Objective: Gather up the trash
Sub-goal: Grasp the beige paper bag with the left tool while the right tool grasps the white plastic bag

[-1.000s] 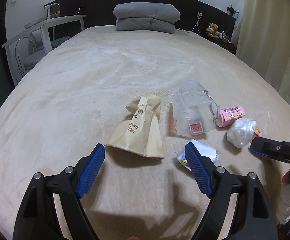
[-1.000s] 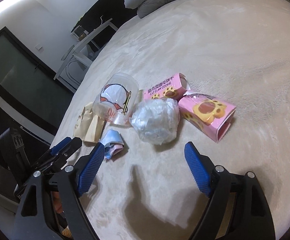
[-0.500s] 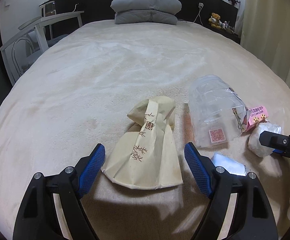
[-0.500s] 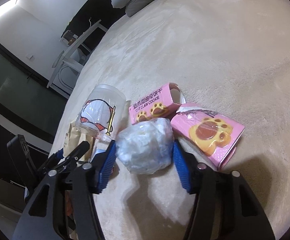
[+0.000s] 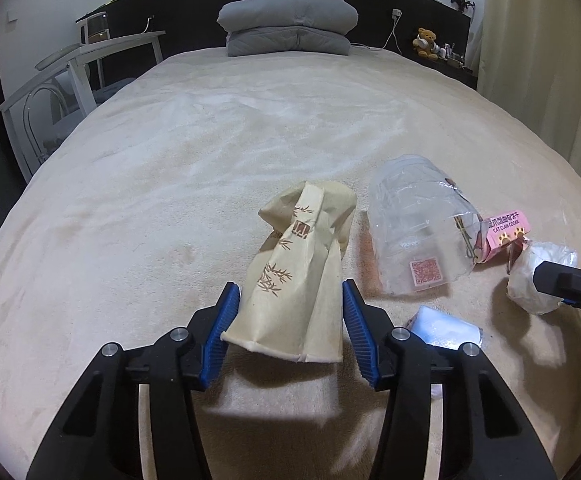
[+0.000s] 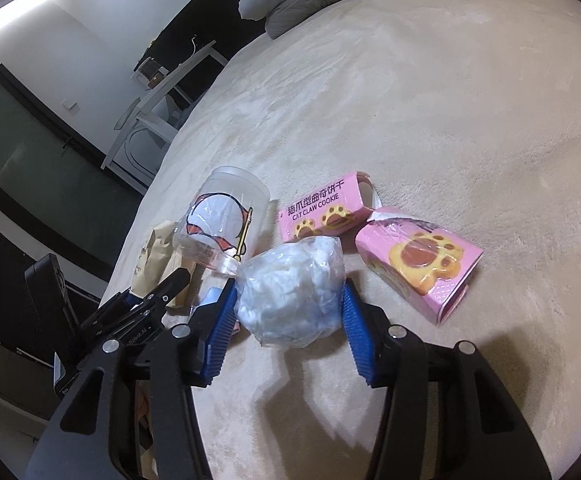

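Note:
Trash lies on a beige bed. My left gripper [image 5: 288, 322] has its blue pads against both sides of a tan paper bag [image 5: 296, 280] with bamboo print. My right gripper [image 6: 288, 318] has its pads against both sides of a crumpled white plastic wad [image 6: 290, 288], which also shows in the left wrist view [image 5: 538, 276]. A clear plastic jar [image 5: 418, 236] lies on its side between them. Two pink cookie boxes [image 6: 318, 210] [image 6: 420, 264] lie beyond the wad. A small blue-white wrapper [image 5: 444, 328] lies by the left gripper's right finger.
Grey pillows [image 5: 288, 26] are stacked at the dark headboard. A white table with a chair [image 5: 78, 68] stands left of the bed. A teddy bear [image 5: 424, 42] sits on a shelf at the back right, next to a curtain [image 5: 546, 48].
Both grippers moved forward and closed. The left one went from open in front of the paper bag to gripping it. The right one closed around the plastic wad.

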